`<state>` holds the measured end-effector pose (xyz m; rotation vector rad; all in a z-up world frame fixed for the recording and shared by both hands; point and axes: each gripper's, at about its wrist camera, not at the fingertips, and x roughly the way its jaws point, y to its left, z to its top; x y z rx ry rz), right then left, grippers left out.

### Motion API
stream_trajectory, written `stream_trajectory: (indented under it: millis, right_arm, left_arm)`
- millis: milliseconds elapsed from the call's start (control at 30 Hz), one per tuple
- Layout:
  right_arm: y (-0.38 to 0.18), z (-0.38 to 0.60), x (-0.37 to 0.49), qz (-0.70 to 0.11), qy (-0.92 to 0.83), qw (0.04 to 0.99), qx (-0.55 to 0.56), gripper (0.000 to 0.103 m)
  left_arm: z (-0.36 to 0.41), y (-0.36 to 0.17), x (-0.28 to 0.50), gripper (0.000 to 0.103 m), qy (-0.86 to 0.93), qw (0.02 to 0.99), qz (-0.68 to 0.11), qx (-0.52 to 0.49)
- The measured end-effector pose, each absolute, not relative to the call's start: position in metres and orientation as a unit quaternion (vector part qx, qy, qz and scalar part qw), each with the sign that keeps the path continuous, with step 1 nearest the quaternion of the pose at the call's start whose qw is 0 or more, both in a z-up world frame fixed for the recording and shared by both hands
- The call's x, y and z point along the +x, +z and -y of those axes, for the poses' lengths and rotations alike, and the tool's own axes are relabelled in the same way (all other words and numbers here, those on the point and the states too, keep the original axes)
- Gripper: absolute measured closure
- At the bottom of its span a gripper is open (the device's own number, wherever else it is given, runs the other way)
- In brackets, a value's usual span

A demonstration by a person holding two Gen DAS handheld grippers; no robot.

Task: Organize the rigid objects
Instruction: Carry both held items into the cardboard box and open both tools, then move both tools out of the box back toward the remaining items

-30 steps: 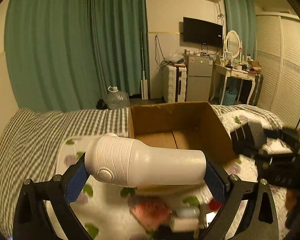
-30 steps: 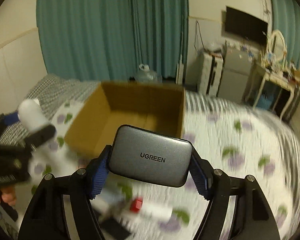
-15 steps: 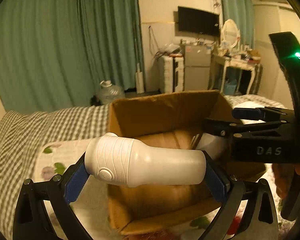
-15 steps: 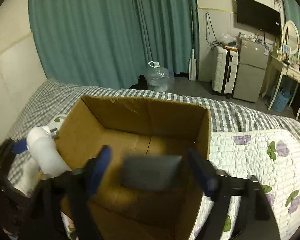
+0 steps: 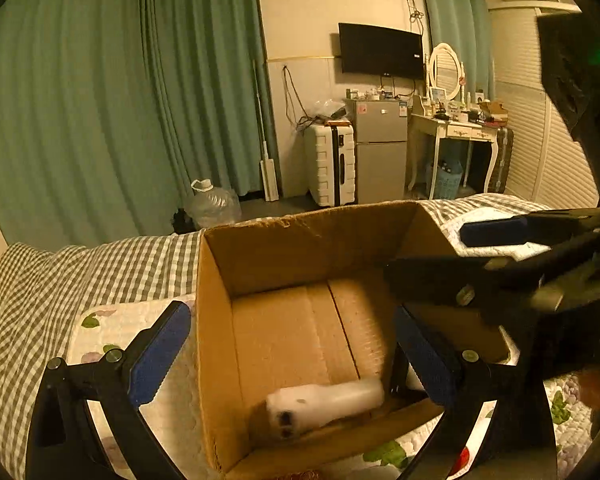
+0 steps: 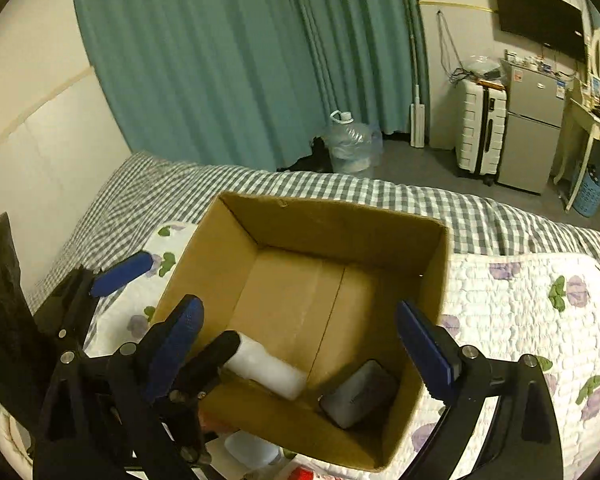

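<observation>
Both the left tool [image 5: 288, 354] and right tool [image 6: 300, 344] gape empty above the cardboard box [image 6: 332, 228] on the bed [image 6: 520, 304]; the right has just been opening. Inside lie a white bottle [image 5: 324, 404] and grey charger [image 6: 358, 394].

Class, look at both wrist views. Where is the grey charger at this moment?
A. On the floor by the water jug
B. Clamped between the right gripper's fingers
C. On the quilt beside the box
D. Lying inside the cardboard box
D: the grey charger lies on the floor of the cardboard box, near the white bottle, while the right gripper stands open and empty above it.
</observation>
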<state>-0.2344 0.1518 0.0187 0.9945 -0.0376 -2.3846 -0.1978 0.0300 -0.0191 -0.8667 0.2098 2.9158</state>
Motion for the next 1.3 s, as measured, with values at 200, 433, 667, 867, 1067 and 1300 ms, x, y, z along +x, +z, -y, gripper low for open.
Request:
stream_trajectory:
  millis: [200,433,667,867,1067,1300]
  right_arm:
    - [0.044,-0.181,-0.198,-0.003,-0.912,0.232,0.338,0.006]
    - [0.064,-0.198,-0.116,-0.043,-0.925,0.211,0.314,0.006]
    - [0.009,-0.183,-0.055,-0.072,-0.903,0.23,0.356,0.006]
    - [-0.068,-0.147,-0.045,-0.13,-0.867,0.259,0.406,0.007]
    - [-0.116,-0.118,-0.058,-0.18,-0.84,0.266,0.438,0.016]
    - [-0.136,-0.1,-0.079,-0.197,-0.826,0.273,0.451,0.028]
  left_arm:
    - [-0.017,0.002,-0.165,0.0,0.958,0.032,-0.052,-0.279]
    - [0.001,0.028,-0.092,0.0,0.961,-0.005,-0.047,-0.274]
    - [0.009,0.003,-0.027,0.0,0.953,-0.025,-0.042,-0.299]
    - [0.021,-0.06,-0.011,0.0,0.935,-0.044,-0.031,-0.351]
    - [0.033,-0.101,-0.018,0.0,0.922,-0.055,-0.034,-0.381]
    - [0.044,-0.117,-0.028,0.0,0.915,-0.049,-0.02,-0.399]
